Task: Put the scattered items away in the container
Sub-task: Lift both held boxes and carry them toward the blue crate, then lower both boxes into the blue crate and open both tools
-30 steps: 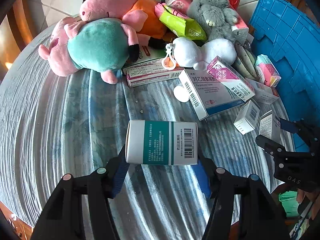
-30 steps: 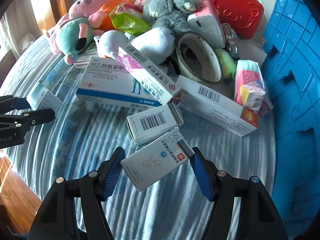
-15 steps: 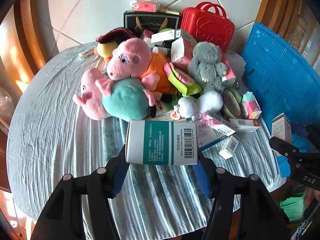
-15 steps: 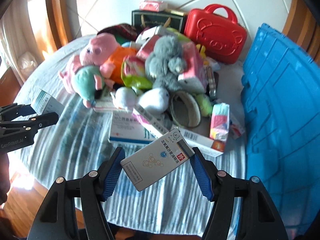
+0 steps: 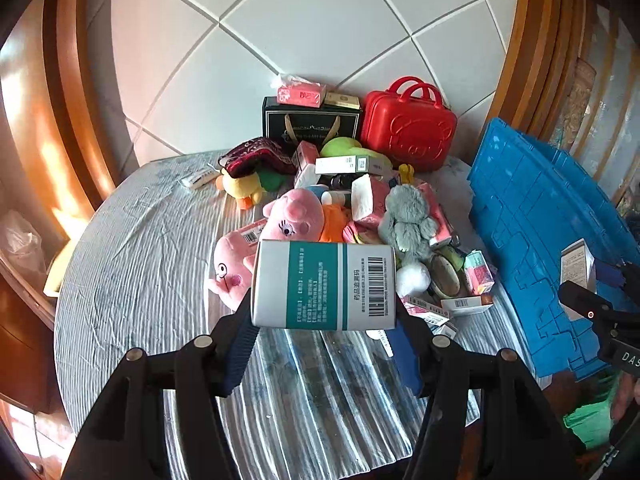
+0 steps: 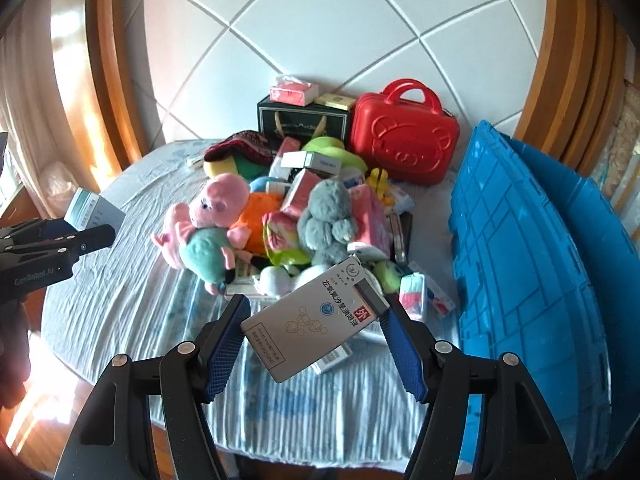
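Note:
My left gripper [image 5: 324, 336] is shut on a white and teal medicine box [image 5: 324, 285], held crosswise high above the table. In the right wrist view this gripper [image 6: 60, 240] shows at the left edge with the same box [image 6: 94, 211]. My right gripper [image 6: 316, 328] is shut on a tilted white medicine box [image 6: 316, 314] with a red label; it also appears at the right edge of the left wrist view as a black gripper [image 5: 600, 312] with its box [image 5: 578, 266]. The blue crate [image 6: 520, 264] stands at the table's right side. Plush toys and boxes lie piled mid-table.
A red toy suitcase [image 6: 404, 136] and a black gift bag [image 6: 302, 122] stand at the back by the tiled wall. Pink pig plush [image 6: 208, 224], grey plush [image 6: 328, 220] and several small boxes crowd the centre. Striped cloth [image 5: 140, 260] lies bare at the left and front.
Both grippers have risen well above the table with their boxes still held. The view now takes in the whole table, the wall and the crate.

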The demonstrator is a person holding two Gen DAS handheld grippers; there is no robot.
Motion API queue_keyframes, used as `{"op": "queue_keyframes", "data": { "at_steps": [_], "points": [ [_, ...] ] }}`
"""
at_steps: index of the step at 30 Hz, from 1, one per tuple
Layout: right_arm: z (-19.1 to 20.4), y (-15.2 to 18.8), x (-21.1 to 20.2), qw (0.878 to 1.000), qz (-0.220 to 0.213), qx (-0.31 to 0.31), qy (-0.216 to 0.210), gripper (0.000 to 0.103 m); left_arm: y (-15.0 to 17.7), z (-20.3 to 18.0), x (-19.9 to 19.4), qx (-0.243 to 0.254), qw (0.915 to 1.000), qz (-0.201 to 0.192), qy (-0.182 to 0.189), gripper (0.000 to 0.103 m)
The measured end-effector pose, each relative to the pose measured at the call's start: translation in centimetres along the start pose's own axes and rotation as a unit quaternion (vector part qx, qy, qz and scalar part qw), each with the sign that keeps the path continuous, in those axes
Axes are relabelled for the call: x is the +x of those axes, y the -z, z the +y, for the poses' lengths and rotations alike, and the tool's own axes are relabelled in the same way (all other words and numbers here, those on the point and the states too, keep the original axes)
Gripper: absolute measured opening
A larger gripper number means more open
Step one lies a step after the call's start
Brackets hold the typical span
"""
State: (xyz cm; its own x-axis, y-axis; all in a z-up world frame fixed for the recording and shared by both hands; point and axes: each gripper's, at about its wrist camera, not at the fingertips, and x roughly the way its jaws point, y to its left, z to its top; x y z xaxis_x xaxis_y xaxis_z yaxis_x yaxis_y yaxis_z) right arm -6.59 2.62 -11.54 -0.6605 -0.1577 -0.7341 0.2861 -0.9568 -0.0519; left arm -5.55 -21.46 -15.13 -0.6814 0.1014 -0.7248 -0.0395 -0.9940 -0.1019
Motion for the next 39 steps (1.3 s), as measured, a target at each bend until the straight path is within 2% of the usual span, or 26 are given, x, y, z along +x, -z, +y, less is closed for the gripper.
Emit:
{"op": "queue_keyframes", "data": {
  "at_steps": [7,14,20,26,39],
  "points": [
    [0.0,-2.0,-3.5,1.0,-0.025,0.004,0.009,0.067,-2.1,0.0,-2.0,0.003,0.9997,-0.02,0.014,0.06],
    [-2.7,-3.6,-6.5,0.998,-0.065,0.012,0.006,0.067,-4.4,-3.6,-3.1,0.023,0.999,-0.038,0.012,0.06],
    [-7.2,-4.7,-8.5,0.996,-0.094,0.01,0.001,0.067,-6.4,-8.9,-3.3,0.032,0.9981,-0.048,0.022,0.06],
    [-13.0,-5.4,-9.1,0.994,-0.103,0.023,0.0,0.067,-8.2,-15.1,-2.4,0.041,0.9974,-0.049,0.033,0.06],
    [-25.6,-4.4,-9.9,0.99,-0.114,0.074,0.027,0.067,-12.5,-29.0,-0.3,0.084,0.9915,-0.056,0.083,0.06]
  ]
}}
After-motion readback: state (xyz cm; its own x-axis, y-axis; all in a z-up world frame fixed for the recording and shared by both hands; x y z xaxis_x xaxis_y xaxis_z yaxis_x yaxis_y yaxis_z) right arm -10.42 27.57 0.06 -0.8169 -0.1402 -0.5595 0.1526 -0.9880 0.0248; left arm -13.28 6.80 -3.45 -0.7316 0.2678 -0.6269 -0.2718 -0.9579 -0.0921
